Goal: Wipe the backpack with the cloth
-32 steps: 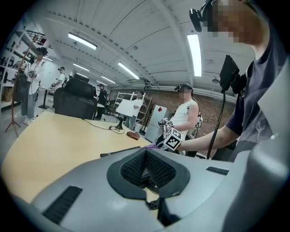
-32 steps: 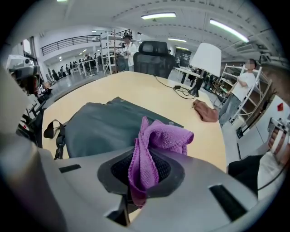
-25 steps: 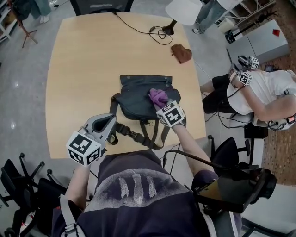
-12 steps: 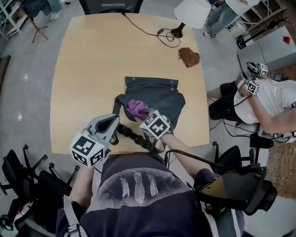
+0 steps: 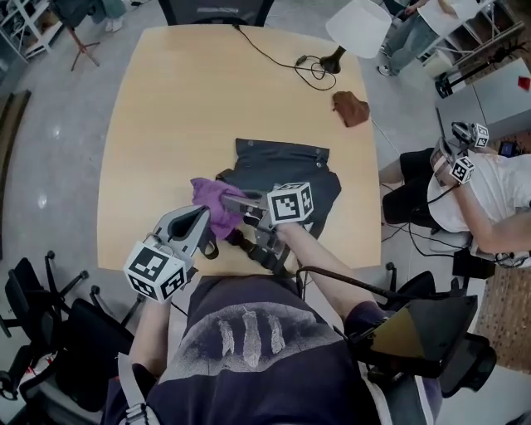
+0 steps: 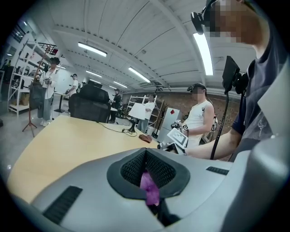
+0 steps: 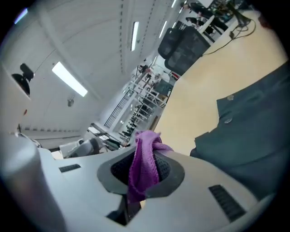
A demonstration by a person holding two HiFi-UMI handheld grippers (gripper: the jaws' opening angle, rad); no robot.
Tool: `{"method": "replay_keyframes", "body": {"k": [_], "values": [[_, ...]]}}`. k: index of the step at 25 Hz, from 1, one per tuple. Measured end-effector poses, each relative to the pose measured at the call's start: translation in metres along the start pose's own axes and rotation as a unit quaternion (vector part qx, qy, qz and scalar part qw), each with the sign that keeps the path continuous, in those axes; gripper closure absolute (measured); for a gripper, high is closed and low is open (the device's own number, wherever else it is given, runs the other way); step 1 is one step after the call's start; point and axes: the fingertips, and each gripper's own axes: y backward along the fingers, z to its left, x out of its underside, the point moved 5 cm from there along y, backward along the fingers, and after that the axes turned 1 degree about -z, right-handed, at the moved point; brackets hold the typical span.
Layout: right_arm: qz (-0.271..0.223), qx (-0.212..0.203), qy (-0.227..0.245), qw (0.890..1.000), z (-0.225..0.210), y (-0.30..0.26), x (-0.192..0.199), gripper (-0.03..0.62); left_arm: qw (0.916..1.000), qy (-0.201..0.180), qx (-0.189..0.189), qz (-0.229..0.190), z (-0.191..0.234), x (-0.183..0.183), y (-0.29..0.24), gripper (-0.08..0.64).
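A dark grey backpack (image 5: 286, 176) lies flat on the wooden table (image 5: 174, 116), straps trailing toward me. My right gripper (image 5: 246, 202) reaches left over the bag's left edge, shut on a purple cloth (image 5: 212, 204) that bunches just off the bag. In the right gripper view the cloth (image 7: 144, 163) hangs out of the shut jaws, with the backpack (image 7: 253, 131) to the right. My left gripper (image 5: 200, 222) hovers at the table's near edge, jaws shut, its tip right beside the cloth. A purple strip of cloth (image 6: 149, 186) shows through its jaw gap; whether they touch is unclear.
A brown rag (image 5: 351, 108), a lamp with a white shade (image 5: 358, 25) and a black cable (image 5: 278, 56) sit at the table's far right. Another person (image 5: 477, 187) with grippers sits to the right. Office chairs (image 5: 37, 311) stand at lower left.
My right gripper has dragged the purple cloth leftward across the backpack, from its right side to past its left edge. The left gripper has stayed put.
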Motion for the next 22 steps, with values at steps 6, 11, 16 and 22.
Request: {"method": "replay_keyframes", "body": {"k": [6,11,16,22], "values": [[0.095,0.245,0.186,0.947,-0.069,-0.011,-0.034,0.560,0.9999,0.005,-0.013,0.010,0.001,0.003,0.005,0.554],[0.195,0.321,0.314,0.872,-0.084,-0.012,-0.035,0.560,0.9997,0.006,-0.017,0.015,0.004,0.005,0.005,0.554],[0.221,0.328,0.369,0.841,-0.088,-0.002,-0.037,0.560,0.9998,0.003,-0.002,0.019,0.000,0.003,-0.009,0.554],[0.226,0.338,0.370,0.835,-0.093,0.021,-0.039,0.560,0.9997,-0.004,0.012,0.022,-0.007,-0.001,-0.018,0.554]]}}
